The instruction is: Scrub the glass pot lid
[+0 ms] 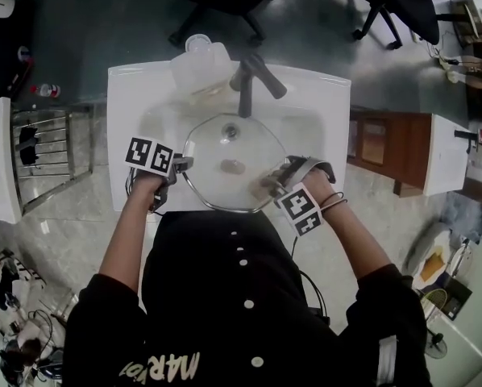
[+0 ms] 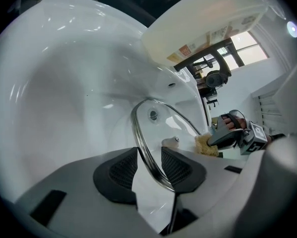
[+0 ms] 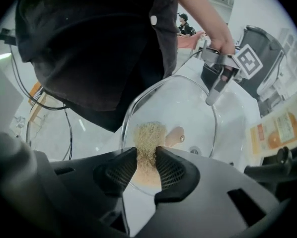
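The lid (image 1: 225, 147) is kept over the basin of the sink (image 1: 144, 95), just below the faucet (image 1: 253, 79), presumably so that whatever is scrubbed off drops into the basin. Its broad face is turned up towards the head view. Whether it rests on the basin cannot be told.

The work is split between the two sides. The lid's left edge is taken in by the left gripper (image 2: 149, 155), and its near right part is met by the right gripper (image 3: 146, 155). This split seems meant to steady the glass on one side while it is rubbed on the other.

The right jaws are clenched on a scourer (image 3: 147, 133). It is squeezed between the pads so that its fibres stand out past the tips, probably to keep the pads off the glass. The scourer is pressed on the lid close to the rim nearest the person, just beside the knob (image 3: 174, 135).

The metal rim runs slantwise through the gap of the left jaws. It lies near the left pad at the tip and near the right pad further back. White basin shows on either side of it, so these jaws are judged to be released around the rim rather than biting on it. If so, the lid could slide under the scourer's push.
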`<state>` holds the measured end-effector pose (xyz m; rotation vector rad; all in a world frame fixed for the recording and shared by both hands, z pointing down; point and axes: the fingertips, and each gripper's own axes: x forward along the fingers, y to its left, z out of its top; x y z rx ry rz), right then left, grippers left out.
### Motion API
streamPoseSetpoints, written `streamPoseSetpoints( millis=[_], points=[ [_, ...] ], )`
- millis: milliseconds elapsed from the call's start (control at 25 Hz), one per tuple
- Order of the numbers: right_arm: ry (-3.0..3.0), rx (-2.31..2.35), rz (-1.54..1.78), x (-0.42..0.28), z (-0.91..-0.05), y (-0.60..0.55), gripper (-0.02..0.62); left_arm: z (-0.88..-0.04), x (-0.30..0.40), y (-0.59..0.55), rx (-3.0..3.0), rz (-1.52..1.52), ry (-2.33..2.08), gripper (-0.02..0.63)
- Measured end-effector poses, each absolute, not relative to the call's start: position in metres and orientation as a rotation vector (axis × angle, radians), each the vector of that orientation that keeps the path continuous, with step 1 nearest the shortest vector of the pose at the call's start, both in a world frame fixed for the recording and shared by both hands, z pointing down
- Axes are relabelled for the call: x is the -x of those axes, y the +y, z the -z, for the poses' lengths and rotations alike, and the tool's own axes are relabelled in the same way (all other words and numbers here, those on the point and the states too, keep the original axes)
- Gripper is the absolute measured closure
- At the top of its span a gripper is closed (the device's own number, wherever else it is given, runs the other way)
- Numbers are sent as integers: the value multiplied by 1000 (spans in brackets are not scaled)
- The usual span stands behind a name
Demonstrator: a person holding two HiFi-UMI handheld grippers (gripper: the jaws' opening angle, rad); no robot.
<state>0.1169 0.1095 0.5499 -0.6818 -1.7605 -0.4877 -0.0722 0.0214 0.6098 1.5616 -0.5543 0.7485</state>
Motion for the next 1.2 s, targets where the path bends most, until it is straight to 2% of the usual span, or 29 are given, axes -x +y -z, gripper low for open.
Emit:
streamPoseSetpoints(
  millis=[280, 320, 400, 480, 800, 1200],
  points=[
    [-2104, -42, 170, -86, -522, 41, 466, -587, 104, -3, -1676, -850, -794, 435],
    [-2143, -145, 142, -82, -514, 30, 466, -576, 111, -13, -1727, -849, -870, 461],
    [-2200, -322, 110, -79, -498, 10, 466, -544, 120, -33, -1851, -793, -1013, 568],
    [-2233, -466, 99, -81, -480, -6, 466, -508, 120, -47, -1953, -698, -1103, 578],
    [-2399, -1109, 28, -121, -381, -60, 466, -381, 106, -63, -2296, -407, -1306, 581],
    [-2585, -1514, 161, -144, -255, -77, 466, -294, 109, -69, -2458, -315, -1483, 581]
  ],
)
